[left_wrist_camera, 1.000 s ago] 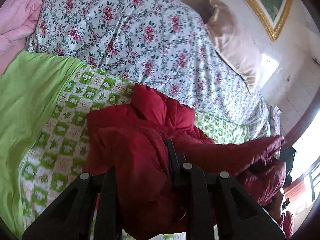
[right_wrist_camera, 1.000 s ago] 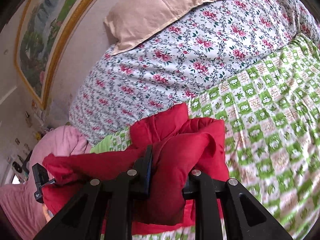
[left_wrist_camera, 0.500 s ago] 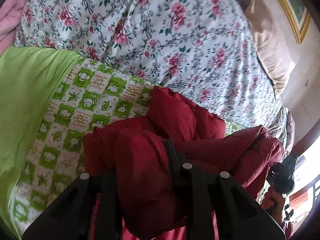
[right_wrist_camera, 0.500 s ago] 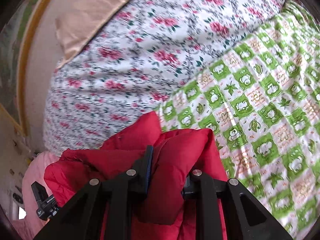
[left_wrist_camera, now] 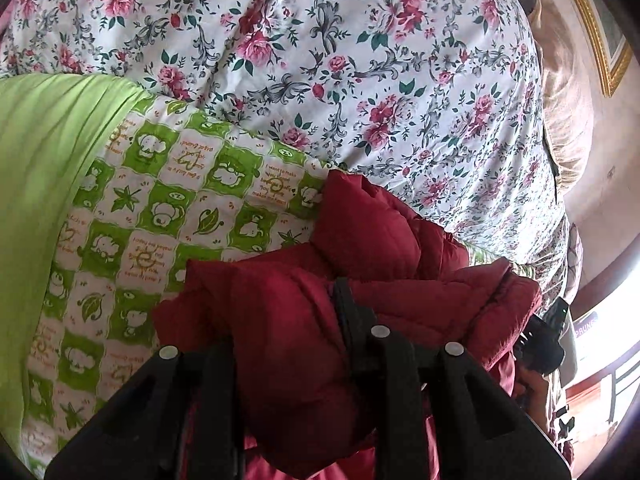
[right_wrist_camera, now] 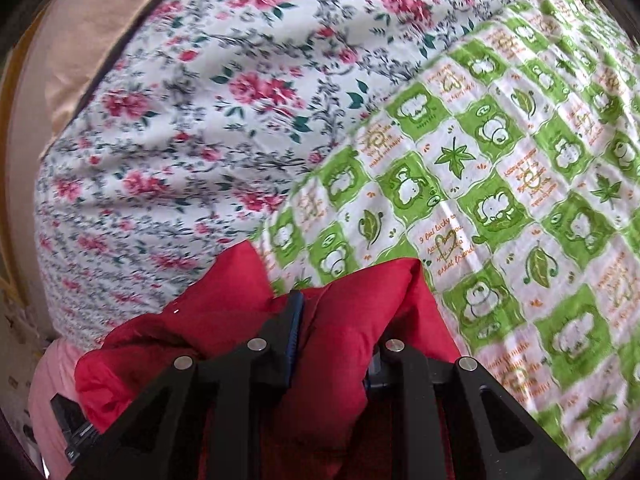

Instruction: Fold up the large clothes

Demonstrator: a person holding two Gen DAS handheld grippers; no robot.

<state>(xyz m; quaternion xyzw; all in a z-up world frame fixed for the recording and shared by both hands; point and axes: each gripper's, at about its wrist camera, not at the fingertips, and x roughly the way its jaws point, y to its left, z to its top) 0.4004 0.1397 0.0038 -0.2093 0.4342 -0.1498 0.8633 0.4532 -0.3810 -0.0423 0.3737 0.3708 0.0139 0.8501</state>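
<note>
A red puffy jacket (left_wrist_camera: pixel 368 240) lies bunched on the green checked sheet (left_wrist_camera: pixel 160 208), just in front of the floral quilt. My left gripper (left_wrist_camera: pixel 288 320) has a thick fold of it between its fingers; the jaws are opening slightly while the fabric still fills the gap. In the right wrist view the same jacket (right_wrist_camera: pixel 224 300) bulges up between the fingers of my right gripper (right_wrist_camera: pixel 336 328), which is shut on it. Each camera shows the other gripper at the jacket's far end: the right one (left_wrist_camera: pixel 540 344) and the left one (right_wrist_camera: pixel 72 428).
A big floral quilt (left_wrist_camera: pixel 320 60) rises right behind the jacket, with a beige pillow (left_wrist_camera: pixel 568 128) and a gold picture frame (left_wrist_camera: pixel 600 40) beyond it. Plain green cloth (left_wrist_camera: pixel 40 180) lies to the left. The checked sheet (right_wrist_camera: pixel 500 200) spreads right; pink bedding (right_wrist_camera: pixel 52 380) shows at the lower left.
Both grippers have come down and forward toward the floral quilt, carrying the jacket. The jacket's two held ends are closer together and lower over the sheet.
</note>
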